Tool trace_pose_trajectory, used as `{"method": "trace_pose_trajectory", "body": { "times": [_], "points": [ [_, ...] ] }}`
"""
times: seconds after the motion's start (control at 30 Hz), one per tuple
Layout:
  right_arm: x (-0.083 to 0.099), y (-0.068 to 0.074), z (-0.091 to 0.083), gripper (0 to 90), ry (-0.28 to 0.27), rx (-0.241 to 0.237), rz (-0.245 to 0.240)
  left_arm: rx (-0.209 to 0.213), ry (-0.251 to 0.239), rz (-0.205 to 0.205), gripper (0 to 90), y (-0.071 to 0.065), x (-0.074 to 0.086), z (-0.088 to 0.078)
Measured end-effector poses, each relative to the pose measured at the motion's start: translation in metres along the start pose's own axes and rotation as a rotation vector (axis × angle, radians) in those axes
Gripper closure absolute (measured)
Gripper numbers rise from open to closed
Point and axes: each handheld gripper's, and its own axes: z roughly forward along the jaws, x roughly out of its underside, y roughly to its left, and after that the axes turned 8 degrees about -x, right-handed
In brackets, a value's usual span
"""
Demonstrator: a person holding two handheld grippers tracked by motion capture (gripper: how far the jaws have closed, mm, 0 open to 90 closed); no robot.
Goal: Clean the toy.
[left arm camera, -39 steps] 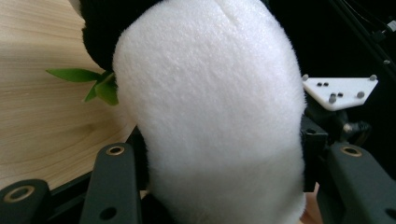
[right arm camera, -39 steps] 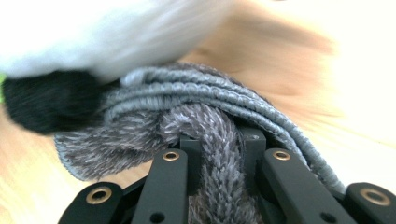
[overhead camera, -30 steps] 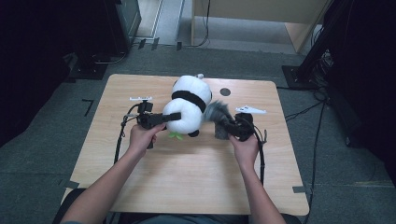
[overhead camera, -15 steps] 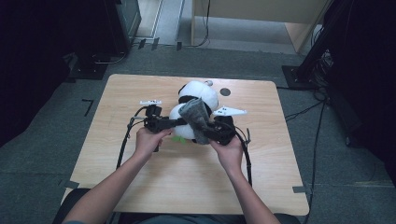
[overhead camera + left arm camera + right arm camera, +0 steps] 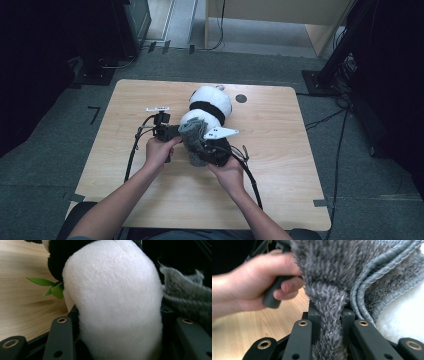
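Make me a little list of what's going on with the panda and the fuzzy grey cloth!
toy: plush panda, lying on the wooden table
left tool: jaws on either side of the panda's white body, gripping it
right tool: shut on the grey cloth, pinching a bunch of it
cloth position: pressed against the panda's white fur
extra detail: green leaf beside the panda

Light wooden table [image 5: 280, 165] with a small dark round spot [image 5: 241, 98] near its far edge; grey carpet floor [image 5: 50, 165] around; black stand base [image 5: 320, 82] far right.
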Motion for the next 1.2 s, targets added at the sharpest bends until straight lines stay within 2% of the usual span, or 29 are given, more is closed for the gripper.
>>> {"method": "trace_pose_trajectory", "body": {
  "times": [0.07, 0.13, 0.17, 0.2, 0.23, 0.3, 0.37, 0.4, 0.5, 0.63, 0.77, 0.9, 1.0, 1.1, 1.2],
  "points": [
    [0.005, -0.001, 0.006, 77.6, 0.03, 0.003, -0.018, 0.02, -0.011, -0.03, 43.9, 0.002, -0.001, -0.001],
    [0.012, -0.002, 0.016, 77.5, 0.097, 0.009, -0.027, 0.068, -0.016, -0.072, 43.7, 0.003, -0.003, -0.003],
    [0.016, -0.002, 0.022, 77.4, 0.136, 0.027, -0.027, 0.086, -0.021, -0.074, 43.6, 0.002, -0.004, -0.004],
    [0.02, -0.004, 0.027, 77.5, 0.153, 0.04, -0.024, 0.092, -0.027, -0.068, 43.5, 0.0, -0.005, -0.005],
    [0.023, -0.007, 0.03, 77.5, 0.157, 0.044, -0.013, 0.083, -0.027, -0.04, 43.5, -0.003, -0.006, -0.006],
    [0.027, -0.014, 0.03, 77.7, 0.127, 0.043, 0.022, 0.068, -0.021, -0.001, 43.4, -0.005, -0.007, -0.008],
    [0.027, -0.022, 0.026, 77.6, 0.107, 0.025, 0.07, 0.072, -0.022, -0.013, 43.3, -0.003, -0.006, -0.008],
    [0.027, -0.025, 0.024, 77.6, 0.105, 0.028, 0.078, 0.075, -0.019, -0.021, 43.3, -0.001, -0.006, -0.007],
    [0.027, -0.033, 0.016, 77.5, 0.107, 0.047, 0.091, 0.08, -0.005, -0.035, 43.1, 0.003, -0.006, -0.007],
    [0.027, -0.041, 0.008, 77.4, 0.107, 0.068, 0.101, 0.08, -0.017, -0.018, 43.1, 0.002, -0.007, -0.009],
    [0.026, -0.049, -0.001, 77.4, 0.11, 0.107, 0.111, 0.086, -0.022, -0.025, 43.1, 0.004, -0.009, -0.013],
    [0.027, -0.059, -0.012, 77.5, 0.099, 0.142, 0.142, 0.094, -0.013, -0.039, 43.0, 0.008, -0.01, -0.015],
    [0.026, -0.064, -0.019, 77.5, 0.1, 0.162, 0.149, 0.097, -0.002, -0.035, 43.0, 0.009, -0.011, -0.015],
    [0.026, -0.07, -0.024, 77.5, 0.109, 0.163, 0.175, 0.098, 0.002, -0.018, 42.9, 0.009, -0.011, -0.016],
    [0.024, -0.076, -0.032, 77.5, 0.1, 0.178, 0.193, 0.102, 0.007, -0.023, 42.9, 0.011, -0.011, -0.017]
  ]
}}
